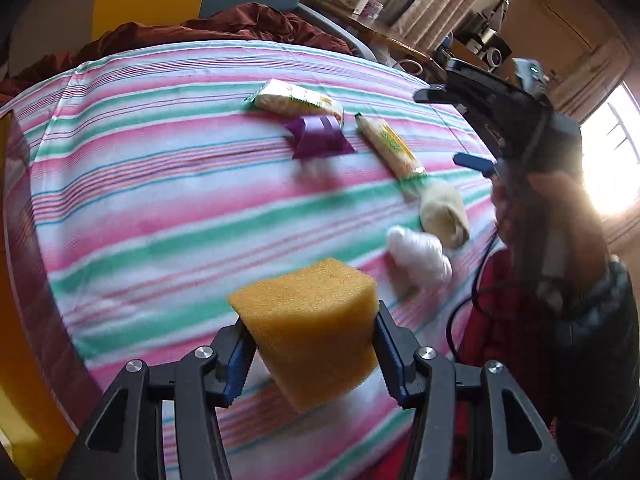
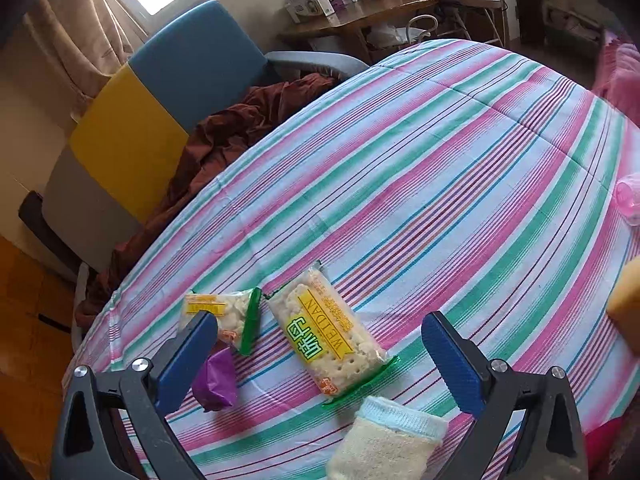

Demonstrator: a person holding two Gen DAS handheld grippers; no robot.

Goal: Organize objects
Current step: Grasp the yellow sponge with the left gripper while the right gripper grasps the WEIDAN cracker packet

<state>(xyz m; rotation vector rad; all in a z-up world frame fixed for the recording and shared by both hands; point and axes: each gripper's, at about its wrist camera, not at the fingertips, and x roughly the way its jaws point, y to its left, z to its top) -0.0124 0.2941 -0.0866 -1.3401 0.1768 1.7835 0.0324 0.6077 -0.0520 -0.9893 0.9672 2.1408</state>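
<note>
My left gripper (image 1: 310,328) is shut on a yellow sponge (image 1: 316,344), held a little above the striped sheet (image 1: 160,200); the sponge's edge (image 2: 626,308) shows in the right wrist view. Farther out lie two cracker packets (image 1: 296,100) (image 1: 390,146), a purple packet (image 1: 320,138), a cream sock (image 1: 444,214) and a blurred white bundle (image 1: 420,256). My right gripper (image 2: 320,320) stands open above the larger cracker packet (image 2: 328,332), with nothing between its pads. The smaller packet (image 2: 222,316) and the purple packet (image 2: 216,380) sit by its left finger, and the sock (image 2: 388,440) lies just below.
A rust-brown blanket (image 2: 224,132) is bunched at the bed's far edge against a blue and yellow headboard (image 2: 160,92). A wooden desk (image 2: 360,12) with boxes stands beyond. A pink object (image 2: 628,196) lies at the right. A hand (image 1: 560,216) holds the right gripper.
</note>
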